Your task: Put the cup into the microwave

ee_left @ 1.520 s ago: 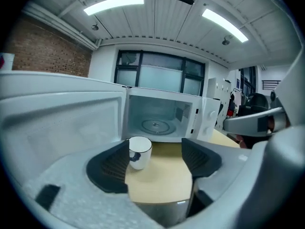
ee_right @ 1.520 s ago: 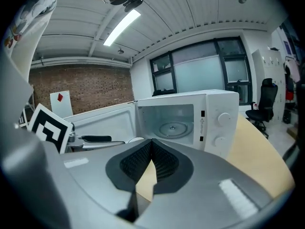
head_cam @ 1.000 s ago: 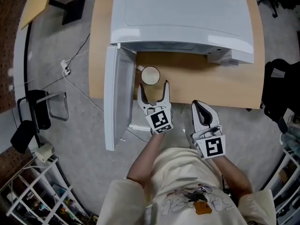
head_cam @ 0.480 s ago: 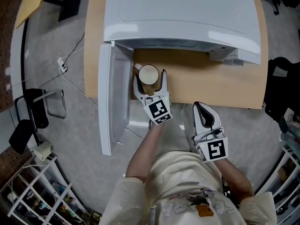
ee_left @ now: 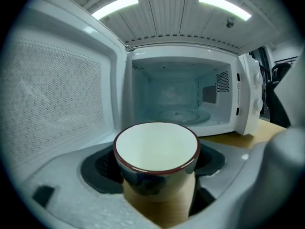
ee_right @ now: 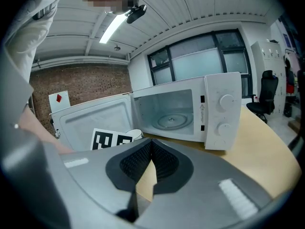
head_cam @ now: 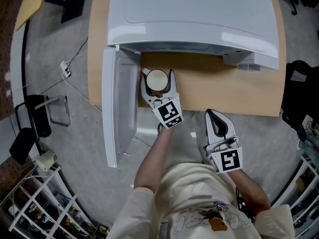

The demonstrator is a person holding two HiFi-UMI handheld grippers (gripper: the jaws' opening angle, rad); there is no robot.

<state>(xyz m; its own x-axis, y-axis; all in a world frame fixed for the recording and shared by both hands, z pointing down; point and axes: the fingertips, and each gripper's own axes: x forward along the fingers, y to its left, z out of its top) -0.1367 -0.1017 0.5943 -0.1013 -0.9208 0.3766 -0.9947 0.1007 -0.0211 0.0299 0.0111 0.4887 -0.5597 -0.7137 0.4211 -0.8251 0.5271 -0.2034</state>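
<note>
A white cup [head_cam: 156, 79] with a dark red rim stands on the wooden table [head_cam: 224, 88] just in front of the open white microwave [head_cam: 194, 19]. My left gripper [head_cam: 158, 78] reaches round it, one jaw on each side. In the left gripper view the cup [ee_left: 156, 149] fills the gap between the dark pads [ee_left: 102, 168]; the jaws are closing and a thin gap still shows. Beyond it the microwave cavity [ee_left: 176, 99] with its glass turntable is bare. My right gripper [head_cam: 212, 114] hangs off the table's front edge, jaws shut on nothing [ee_right: 151, 151].
The microwave door [head_cam: 119, 108] swings out to the left past the table edge, close beside my left gripper. The control panel with two knobs [ee_right: 224, 113] is on the right. A black office chair [head_cam: 299, 98] stands at the right, wire shelves [head_cam: 40, 203] at lower left.
My left gripper has moved forward onto the table so that its jaws now flank the cup, which stood ahead of them. The right gripper has stayed put.
</note>
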